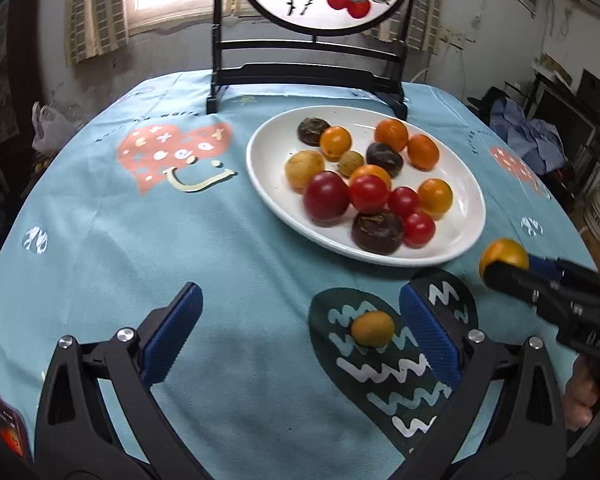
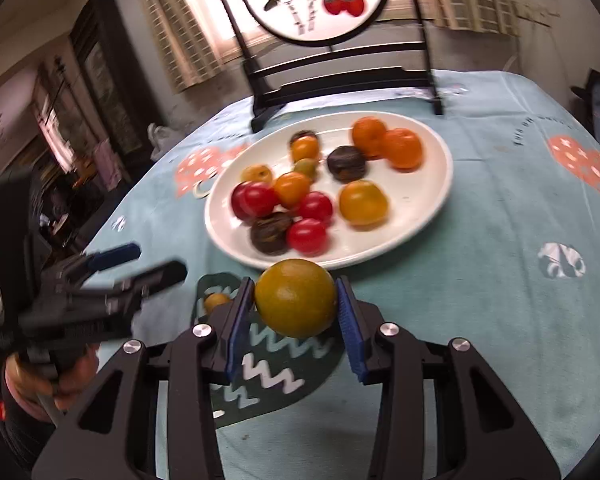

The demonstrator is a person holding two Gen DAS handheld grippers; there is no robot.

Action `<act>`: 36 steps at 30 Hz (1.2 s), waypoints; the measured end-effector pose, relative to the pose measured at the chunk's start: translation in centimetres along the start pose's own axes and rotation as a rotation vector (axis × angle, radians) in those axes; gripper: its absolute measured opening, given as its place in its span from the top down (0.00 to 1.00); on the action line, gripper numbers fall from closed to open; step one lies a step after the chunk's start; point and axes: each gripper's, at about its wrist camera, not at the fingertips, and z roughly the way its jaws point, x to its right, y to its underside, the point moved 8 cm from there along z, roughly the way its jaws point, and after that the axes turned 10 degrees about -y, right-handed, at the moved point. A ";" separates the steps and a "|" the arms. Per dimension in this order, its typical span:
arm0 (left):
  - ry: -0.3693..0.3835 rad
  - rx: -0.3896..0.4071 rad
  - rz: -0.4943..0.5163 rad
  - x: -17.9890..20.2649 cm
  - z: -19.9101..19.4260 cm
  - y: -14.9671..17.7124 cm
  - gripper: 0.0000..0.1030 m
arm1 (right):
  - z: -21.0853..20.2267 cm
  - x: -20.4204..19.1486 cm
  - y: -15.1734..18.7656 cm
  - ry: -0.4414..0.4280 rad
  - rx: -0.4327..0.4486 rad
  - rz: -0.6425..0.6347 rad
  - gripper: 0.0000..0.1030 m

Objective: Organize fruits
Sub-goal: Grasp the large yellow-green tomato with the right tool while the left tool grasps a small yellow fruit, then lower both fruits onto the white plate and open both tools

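A white plate (image 1: pixel 464 236) on the blue tablecloth holds several small fruits: red, orange, yellow and dark brown ones. It also shows in the right wrist view (image 2: pixel 420 208). My right gripper (image 2: pixel 296 300) is shut on a yellow-orange fruit (image 2: pixel 296 298) and holds it just short of the plate's near rim. In the left wrist view that fruit (image 1: pixel 504 256) shows at the right gripper's tip. My left gripper (image 1: pixel 300 336) is open, over the cloth. A small yellow fruit (image 1: pixel 373 329) lies on the cloth between its fingers, near the right one; it also shows in the right wrist view (image 2: pixel 216 302).
A black wooden stand (image 1: pixel 308 76) with a round painted screen stands at the table's far edge behind the plate. The tablecloth (image 1: pixel 100 240) has heart and dark leaf-shaped prints. Cluttered furniture (image 1: pixel 560 128) lies beyond the table's right side.
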 end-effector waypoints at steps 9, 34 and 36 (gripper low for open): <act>0.069 -0.047 0.181 4.4 0.7 2.3 0.27 | 0.0 0.6 0.3 0.016 -0.015 0.022 0.60; 0.094 -0.086 0.171 4.8 1.7 3.0 0.72 | 0.0 -0.2 0.2 0.001 0.005 -0.018 0.60; 0.127 -0.073 0.143 4.6 0.7 2.5 0.72 | -0.3 -0.5 -0.1 -0.014 0.025 -0.017 0.60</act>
